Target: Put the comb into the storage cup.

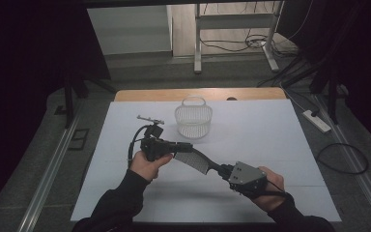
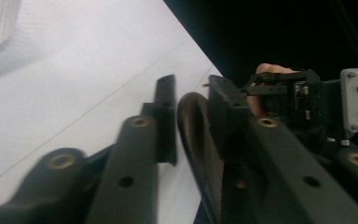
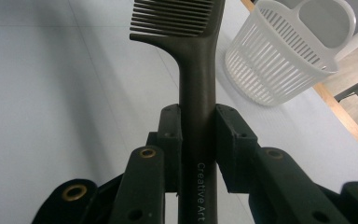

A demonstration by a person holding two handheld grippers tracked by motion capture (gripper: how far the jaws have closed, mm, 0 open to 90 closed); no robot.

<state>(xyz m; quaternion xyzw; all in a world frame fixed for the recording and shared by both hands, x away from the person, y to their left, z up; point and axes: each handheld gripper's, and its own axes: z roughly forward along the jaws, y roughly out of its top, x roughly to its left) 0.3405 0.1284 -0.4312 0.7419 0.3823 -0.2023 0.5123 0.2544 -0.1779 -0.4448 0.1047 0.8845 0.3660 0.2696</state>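
Comb [image 1: 196, 160] spans between both hands, long axis level. Right gripper [image 1: 228, 170] fingers clamped on handle; left gripper [image 1: 186, 146] fingers closed on toothed end. Basket [image 1: 193, 117] beyond, nearer left.

Room was dim. Table [image 1: 290, 140] had a white top with a wood edge [image 1: 200, 94] at the far side. Grey floor [image 1: 140, 72] all round, metal rails [image 1: 48, 171] along both sides. Behind: white frame legs [image 1: 198, 43], loose black cables [image 1: 251, 43], a white power strip [image 1: 317, 121] right, dark curtains.
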